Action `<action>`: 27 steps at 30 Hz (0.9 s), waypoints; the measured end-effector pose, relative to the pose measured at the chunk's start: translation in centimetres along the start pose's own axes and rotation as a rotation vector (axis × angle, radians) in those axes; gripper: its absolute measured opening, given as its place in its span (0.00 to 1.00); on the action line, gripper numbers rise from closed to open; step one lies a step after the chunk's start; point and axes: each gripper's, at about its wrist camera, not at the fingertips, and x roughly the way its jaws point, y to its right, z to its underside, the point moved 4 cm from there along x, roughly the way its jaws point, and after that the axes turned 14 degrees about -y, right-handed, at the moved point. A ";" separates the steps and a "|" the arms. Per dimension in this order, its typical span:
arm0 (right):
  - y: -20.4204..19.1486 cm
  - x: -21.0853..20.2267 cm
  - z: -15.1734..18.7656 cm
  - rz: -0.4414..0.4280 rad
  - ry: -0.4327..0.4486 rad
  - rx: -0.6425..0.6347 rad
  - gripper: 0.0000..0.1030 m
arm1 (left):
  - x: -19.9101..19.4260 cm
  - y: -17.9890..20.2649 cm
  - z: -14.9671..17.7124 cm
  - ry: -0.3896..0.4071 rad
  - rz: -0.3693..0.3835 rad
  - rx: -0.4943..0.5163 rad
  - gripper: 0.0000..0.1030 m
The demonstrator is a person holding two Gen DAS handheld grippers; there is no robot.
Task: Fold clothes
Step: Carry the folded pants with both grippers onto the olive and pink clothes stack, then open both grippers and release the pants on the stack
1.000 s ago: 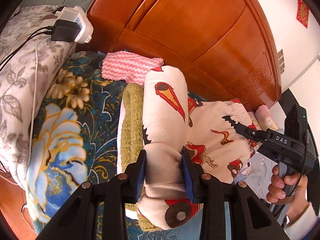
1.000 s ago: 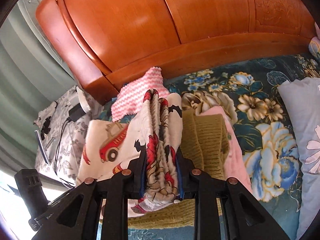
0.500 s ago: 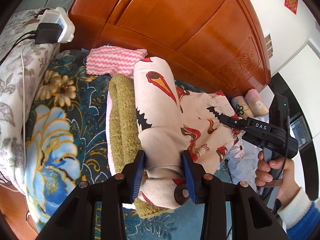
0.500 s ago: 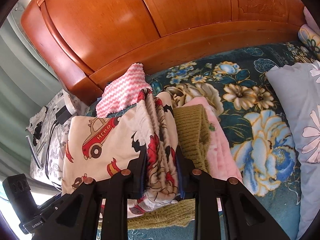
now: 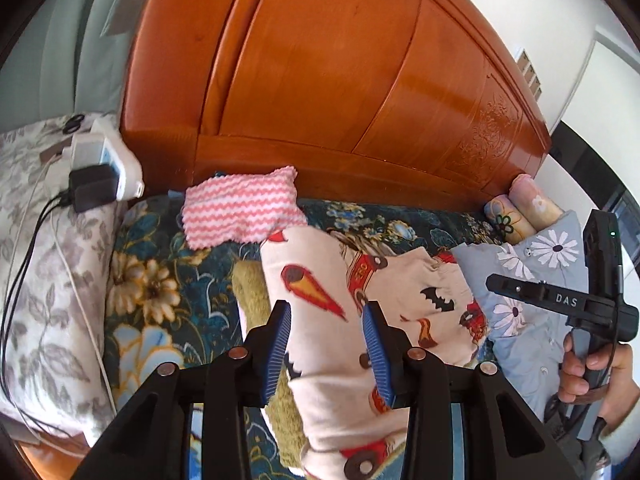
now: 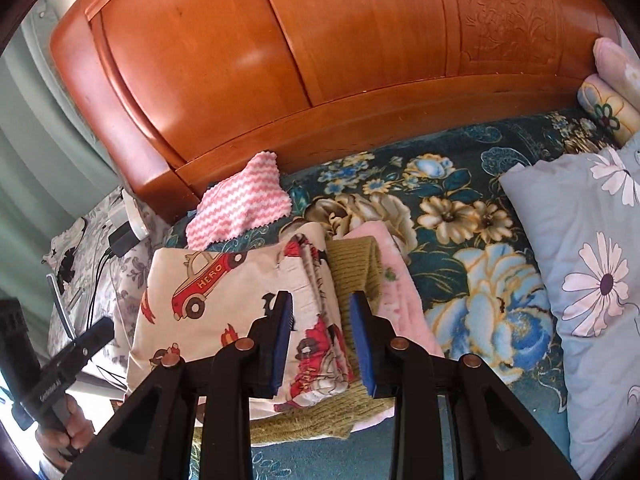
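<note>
Two tools hover over one stack on the bed, and the next move depends on how that stack lies beneath them. Largest in view is the wooden headboard (image 5: 320, 100), with the floral bedspread (image 5: 160, 280) running up to it and a grey daisy-print pillow (image 6: 580, 260) on our right. On the bedspread sits the pile: a pink garment (image 6: 400, 292) at the bottom, an olive knitted sweater (image 6: 356, 264) on it, and on top the cartoon-print garment (image 5: 320, 280), folded into a flat oblong.

We judge that its long axis points away from us toward the headboard, so it lies straight ahead of and below both tools. The left tool (image 5: 326, 308) is over the garment's left part. Its jaws are parted and the cloth shows in the gap, but we do not think it is pinched. The right tool (image 6: 320, 300) is over the garment's layered right edge. Its jaws are also parted, and a strip of olive knit shows beside the right pad. In the left view its tip sits just beside the garment's edge.

Neither tool is clearly nearer, so we judge this fold finished.

Behind the pile a pink zigzag cloth (image 5: 240, 212) lies against the headboard, and a black plug (image 5: 92, 192) sits well off to the left.
</note>
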 end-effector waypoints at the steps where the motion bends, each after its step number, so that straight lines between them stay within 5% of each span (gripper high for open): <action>1: -0.6 0.1 0.1 -0.003 0.001 -0.021 0.30 | 0.2 0.2 -0.3 0.012 -0.003 0.014 0.41; 7: -3.2 3.4 1.4 0.006 -0.038 -0.124 0.30 | 3.8 0.8 0.4 -0.045 -0.049 0.101 0.44; 15: -1.8 5.7 2.0 -0.016 -0.043 -0.056 0.29 | 6.6 0.0 1.7 -0.112 -0.078 0.096 0.44; 21: -2.5 4.4 2.8 -0.008 -0.016 -0.036 0.29 | 3.3 0.3 2.6 -0.080 -0.061 0.046 0.45; 27: -3.5 2.4 6.7 -0.004 0.027 -0.036 0.30 | 0.7 0.6 7.2 -0.084 -0.039 -0.061 0.58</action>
